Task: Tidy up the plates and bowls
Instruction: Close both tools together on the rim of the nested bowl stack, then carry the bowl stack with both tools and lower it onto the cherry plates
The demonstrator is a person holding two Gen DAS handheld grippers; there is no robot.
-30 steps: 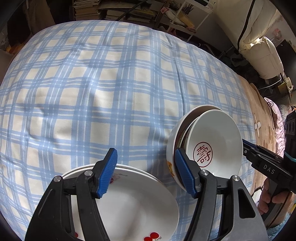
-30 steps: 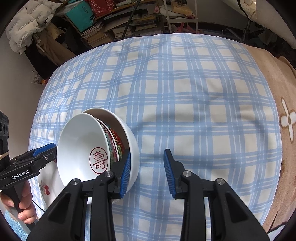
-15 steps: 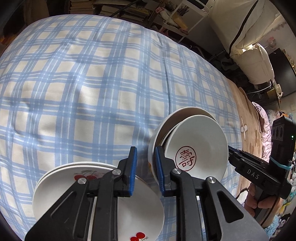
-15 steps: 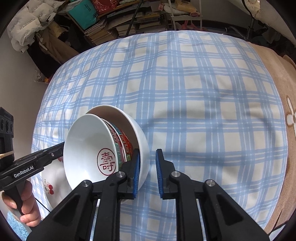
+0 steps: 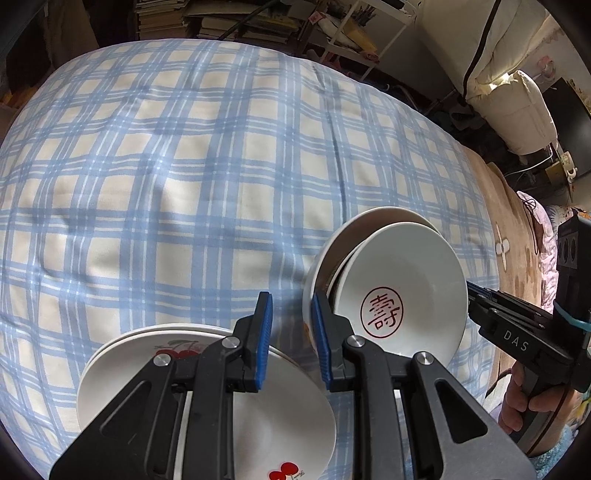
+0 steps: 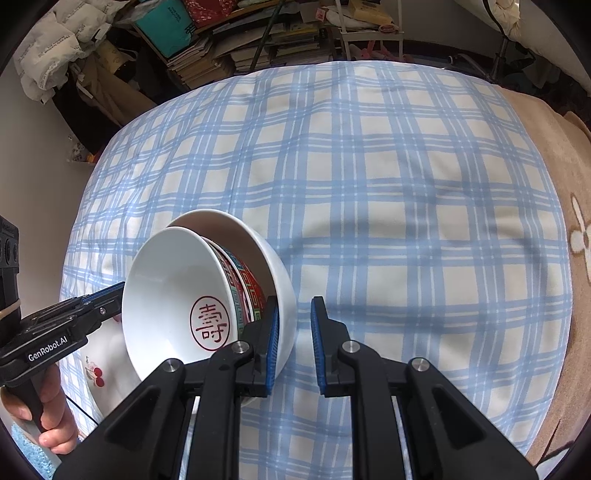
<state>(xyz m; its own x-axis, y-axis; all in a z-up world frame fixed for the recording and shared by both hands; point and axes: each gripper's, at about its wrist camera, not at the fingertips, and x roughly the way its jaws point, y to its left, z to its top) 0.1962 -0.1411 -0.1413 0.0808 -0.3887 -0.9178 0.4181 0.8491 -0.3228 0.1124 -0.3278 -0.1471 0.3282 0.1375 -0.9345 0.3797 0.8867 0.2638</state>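
Note:
Two nested bowls lie tilted on the blue plaid cloth [image 5: 184, 184]. The inner bowl [image 5: 402, 291] is white with a red round character; it also shows in the right wrist view [image 6: 177, 295]. The outer white bowl [image 6: 273, 269] holds it. A stack of white cherry plates [image 5: 266, 406] lies to the bowls' left. My left gripper [image 5: 291, 332] hovers above the gap between plates and bowls, jaws slightly apart and empty. My right gripper [image 6: 293, 328] is just right of the outer bowl, jaws slightly apart and empty.
The plaid cloth [image 6: 406, 184] stretches far behind the dishes. A brown blanket [image 6: 569, 184] borders it on the right. Stacks of books [image 6: 258, 40] and a metal rack [image 5: 354, 33] stand beyond the far edge. A cream cushion [image 5: 513, 107] sits at right.
Both grippers closed from wide open to nearly shut, then opened a little again. Neither took hold of anything. The bowls and plates stayed in place.

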